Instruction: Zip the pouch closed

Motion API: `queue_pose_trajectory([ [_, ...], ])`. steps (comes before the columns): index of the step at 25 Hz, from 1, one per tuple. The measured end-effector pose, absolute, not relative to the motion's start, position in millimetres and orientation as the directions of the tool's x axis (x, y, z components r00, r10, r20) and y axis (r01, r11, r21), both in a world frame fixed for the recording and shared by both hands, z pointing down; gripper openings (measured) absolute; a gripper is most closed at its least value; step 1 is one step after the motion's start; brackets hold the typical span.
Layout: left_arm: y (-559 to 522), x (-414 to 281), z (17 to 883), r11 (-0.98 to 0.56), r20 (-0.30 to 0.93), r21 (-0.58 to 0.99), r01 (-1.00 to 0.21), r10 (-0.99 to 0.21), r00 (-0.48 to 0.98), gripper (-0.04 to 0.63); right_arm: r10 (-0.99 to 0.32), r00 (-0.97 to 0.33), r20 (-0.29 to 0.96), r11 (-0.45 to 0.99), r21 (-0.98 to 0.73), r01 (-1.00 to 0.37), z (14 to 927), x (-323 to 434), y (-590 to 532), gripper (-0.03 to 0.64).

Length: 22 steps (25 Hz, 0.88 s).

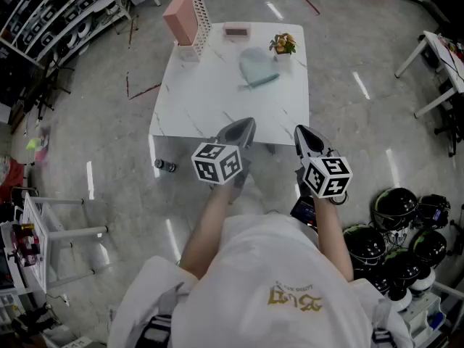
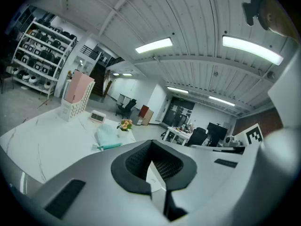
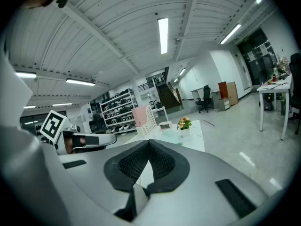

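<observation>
The pale teal pouch [image 1: 257, 67] lies flat on the far right part of the white table [image 1: 210, 104], with a darker teal strip along its near edge. It also shows small in the left gripper view as the pouch [image 2: 107, 136] and in the right gripper view as the pouch [image 3: 175, 134]. My left gripper [image 1: 244, 125] and right gripper [image 1: 300, 130] hang side by side over the table's near edge, well short of the pouch. Both are shut with nothing between the pads, as the left gripper [image 2: 151, 149] and right gripper [image 3: 149, 145] show in their own views.
A pink perforated file holder [image 1: 187, 17] stands at the table's far left. Beside it are a small clock [image 1: 236, 30] and a flower pot [image 1: 283, 44], right next to the pouch. Black helmets [image 1: 399, 223] crowd the floor at right. A small bottle [image 1: 165, 166] lies by the table's left corner.
</observation>
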<state>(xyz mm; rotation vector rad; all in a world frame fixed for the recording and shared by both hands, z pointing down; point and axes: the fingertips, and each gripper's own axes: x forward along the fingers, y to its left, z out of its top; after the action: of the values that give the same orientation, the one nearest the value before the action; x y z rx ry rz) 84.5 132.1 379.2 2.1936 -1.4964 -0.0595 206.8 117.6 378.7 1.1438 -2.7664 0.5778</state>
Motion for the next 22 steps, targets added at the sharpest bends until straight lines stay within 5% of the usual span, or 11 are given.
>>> queue_pose_trajectory([
  [14, 160, 61, 381, -0.205, 0.258, 0.355, -0.912, -0.916, 0.307, 0.022, -0.669, -0.710, 0.221, 0.654, -0.279, -0.703, 380, 201, 131, 0.019],
  [16, 164, 53, 386, -0.172, 0.275, 0.364, -0.915, -0.919, 0.282, 0.137, -0.656, -0.711, 0.254, 0.659, -0.265, -0.704, 387, 195, 131, 0.147],
  [22, 166, 21, 409, -0.106, 0.327, 0.362, -0.926, -0.916, 0.233, 0.170, -0.640, -0.713, 0.288, 0.660, -0.270, -0.701, 401, 172, 124, 0.181],
])
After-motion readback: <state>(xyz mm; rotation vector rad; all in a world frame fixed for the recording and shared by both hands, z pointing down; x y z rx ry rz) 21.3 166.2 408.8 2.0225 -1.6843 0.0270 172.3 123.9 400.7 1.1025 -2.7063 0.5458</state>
